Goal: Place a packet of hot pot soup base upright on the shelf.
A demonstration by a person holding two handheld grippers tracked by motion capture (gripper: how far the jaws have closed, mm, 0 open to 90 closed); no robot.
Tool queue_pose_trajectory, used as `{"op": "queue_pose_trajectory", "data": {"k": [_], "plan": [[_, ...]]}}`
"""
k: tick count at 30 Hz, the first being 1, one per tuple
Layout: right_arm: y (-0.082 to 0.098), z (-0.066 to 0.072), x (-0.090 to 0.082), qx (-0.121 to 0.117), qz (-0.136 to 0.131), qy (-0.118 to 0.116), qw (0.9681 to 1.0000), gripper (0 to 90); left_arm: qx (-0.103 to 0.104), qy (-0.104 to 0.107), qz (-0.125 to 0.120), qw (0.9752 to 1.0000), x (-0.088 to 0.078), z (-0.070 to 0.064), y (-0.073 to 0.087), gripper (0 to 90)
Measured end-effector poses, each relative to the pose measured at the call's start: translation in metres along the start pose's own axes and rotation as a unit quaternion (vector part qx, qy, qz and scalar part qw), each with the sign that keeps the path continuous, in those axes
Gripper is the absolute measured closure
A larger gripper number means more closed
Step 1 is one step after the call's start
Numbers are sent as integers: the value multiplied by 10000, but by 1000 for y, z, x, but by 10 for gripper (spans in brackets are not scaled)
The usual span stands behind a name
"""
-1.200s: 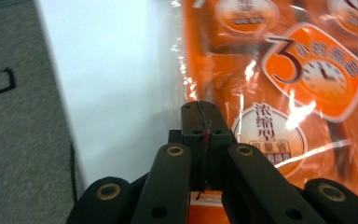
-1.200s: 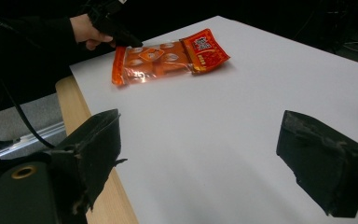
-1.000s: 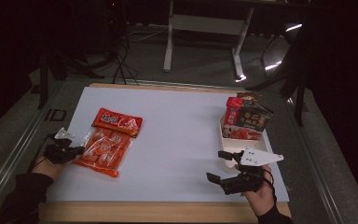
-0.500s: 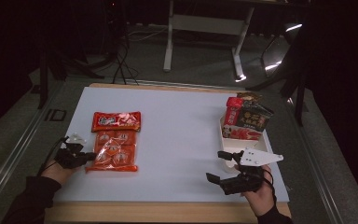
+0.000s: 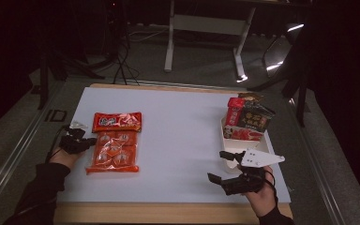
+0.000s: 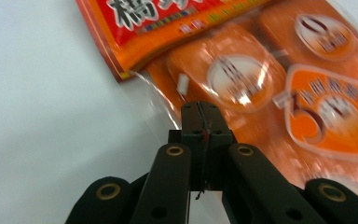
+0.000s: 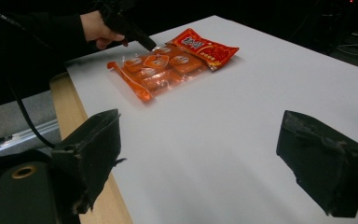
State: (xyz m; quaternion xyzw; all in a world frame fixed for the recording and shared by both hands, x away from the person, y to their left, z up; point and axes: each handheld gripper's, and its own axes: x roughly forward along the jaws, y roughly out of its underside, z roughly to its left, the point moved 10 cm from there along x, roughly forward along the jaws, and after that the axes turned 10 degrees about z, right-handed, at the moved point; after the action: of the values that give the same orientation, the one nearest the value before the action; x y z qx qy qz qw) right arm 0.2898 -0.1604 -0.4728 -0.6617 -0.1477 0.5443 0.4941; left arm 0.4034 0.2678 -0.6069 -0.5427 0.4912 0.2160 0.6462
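moved: snack pack [image 5: 114,151] swung square, long axis near-far | left gripper [image 5: 88,141] clenched on its left edge | right gripper [image 5: 223,166] released, well apart

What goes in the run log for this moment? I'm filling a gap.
left gripper: shut on snack bag edge | right gripper: open, idle | white tray: packets inside

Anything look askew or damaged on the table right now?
Nothing damaged or spilled. The orange snack pack lies flat on the white mat, its clear edge pinched by the left hand-held gripper. Packets stand upright in the white box.
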Motion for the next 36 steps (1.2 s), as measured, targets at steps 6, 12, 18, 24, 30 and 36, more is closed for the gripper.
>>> {"op": "queue_pose_trajectory", "data": {"k": [6,12,18,24,30,36], "plan": [[1,-1,-1,26,-14,-12,10000,134,-44,-50,68,10000,8,2,-7,900],[2,-1,1,28,27,-22,10000,134,23,-191,104,9998,10,-1,-9,900],[1,0,2,23,31,-47,10000,134,150,-141,202,9996,12,-10,-12,900],[1,-1,2,42,27,-60,10000,134,405,39,247,9989,17,-31,-19,900],[1,-1,1,47,17,-68,10000,134,706,201,256,9970,22,-59,-27,900],[2,-1,0,45,20,-52,10000,134,902,425,260,9947,26,-85,-31,900]]}}
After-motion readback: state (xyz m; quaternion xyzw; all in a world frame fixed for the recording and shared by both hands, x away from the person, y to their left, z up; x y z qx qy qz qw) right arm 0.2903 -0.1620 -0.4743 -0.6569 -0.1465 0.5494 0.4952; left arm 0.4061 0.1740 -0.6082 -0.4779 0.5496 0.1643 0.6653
